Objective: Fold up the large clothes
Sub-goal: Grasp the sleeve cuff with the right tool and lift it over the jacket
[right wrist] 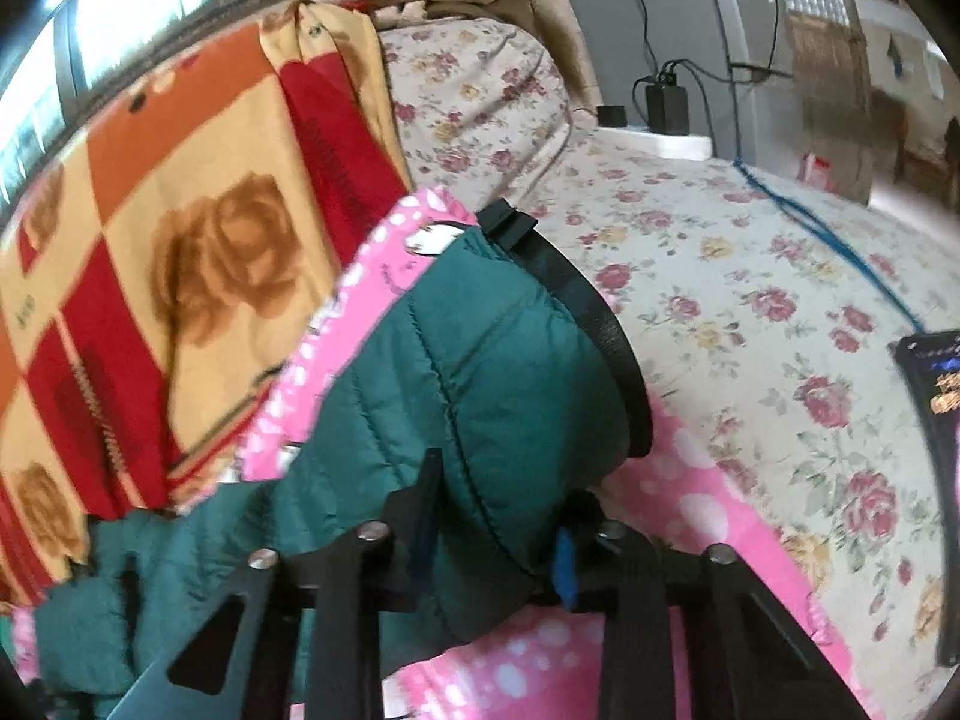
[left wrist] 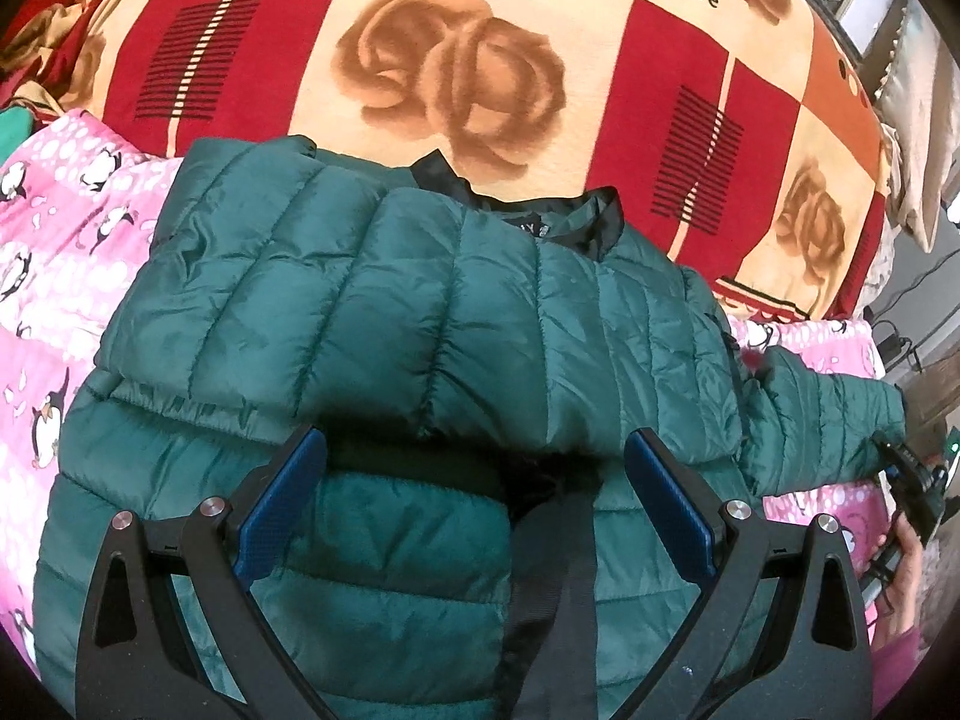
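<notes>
A: Which step is shown?
B: Sleeve folding, likely. The left sleeve (left wrist: 288, 276) lies across the jacket (left wrist: 372, 540) on the pink sheet (left wrist: 54, 240); the left gripper (left wrist: 474, 498) hovers wide open, holding nothing.
A: And on the right?
B: The right gripper (right wrist: 498, 546) clamps the right cuff (right wrist: 510, 360). Next, it probably carries that across the chest.
A: Appearance?
B: Green, quilted, puffy, black-lined.

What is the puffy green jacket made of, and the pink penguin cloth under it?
The green jacket looks like shiny nylon or polyester over soft padding: it gleams and is stitched into puffy rows. Its cuff has a smooth black band, maybe elastic. The pink penguin cloth looks like matte, soft printed fabric, perhaps fleece or cotton.
</notes>
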Motion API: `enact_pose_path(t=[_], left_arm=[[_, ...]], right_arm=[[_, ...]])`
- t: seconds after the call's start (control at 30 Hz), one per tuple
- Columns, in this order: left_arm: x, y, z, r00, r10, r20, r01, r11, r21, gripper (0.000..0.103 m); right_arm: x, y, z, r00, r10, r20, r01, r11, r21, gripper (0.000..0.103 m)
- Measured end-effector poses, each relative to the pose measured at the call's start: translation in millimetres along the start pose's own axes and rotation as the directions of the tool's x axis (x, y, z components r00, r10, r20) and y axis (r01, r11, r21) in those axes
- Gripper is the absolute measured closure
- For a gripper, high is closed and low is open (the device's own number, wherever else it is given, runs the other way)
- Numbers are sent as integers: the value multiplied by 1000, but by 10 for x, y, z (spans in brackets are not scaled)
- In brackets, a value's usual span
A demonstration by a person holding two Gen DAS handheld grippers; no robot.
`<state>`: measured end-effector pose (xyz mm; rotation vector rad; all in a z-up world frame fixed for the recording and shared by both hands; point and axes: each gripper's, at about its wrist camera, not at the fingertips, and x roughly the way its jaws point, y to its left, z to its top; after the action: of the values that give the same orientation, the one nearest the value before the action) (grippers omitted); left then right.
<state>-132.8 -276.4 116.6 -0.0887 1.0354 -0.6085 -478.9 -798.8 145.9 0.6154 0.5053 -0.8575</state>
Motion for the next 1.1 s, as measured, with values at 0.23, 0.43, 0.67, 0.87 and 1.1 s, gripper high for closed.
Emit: enact_pose_path(t=[0.23, 0.43, 0.67, 0.87, 1.1], left_arm=[[-114, 0, -9, 1000, -11, 20, 11, 1000, 8, 3], [-236, 59, 2, 999, -19, 42, 19, 1000, -8, 3], [-372, 125, 36, 997, -13, 69, 15, 1000, -18, 3], [-419, 194, 85, 997, -17, 77, 19, 999, -29, 3], [-409, 310, 104, 997, -20, 71, 23, 999, -50, 3]], right_arm=[[-223, 176, -67, 984, 181, 7, -181, 983, 40, 83], [-389, 602, -200, 959, 284, -20, -285, 958, -25, 85], [-531, 1265, -392, 914, 400, -75, -406, 908, -101, 85], [-509, 1857, -622, 880, 452, -145, -471, 868, -156, 85], [-349, 2396, -903, 840, 488, -236, -529, 833, -160, 85]])
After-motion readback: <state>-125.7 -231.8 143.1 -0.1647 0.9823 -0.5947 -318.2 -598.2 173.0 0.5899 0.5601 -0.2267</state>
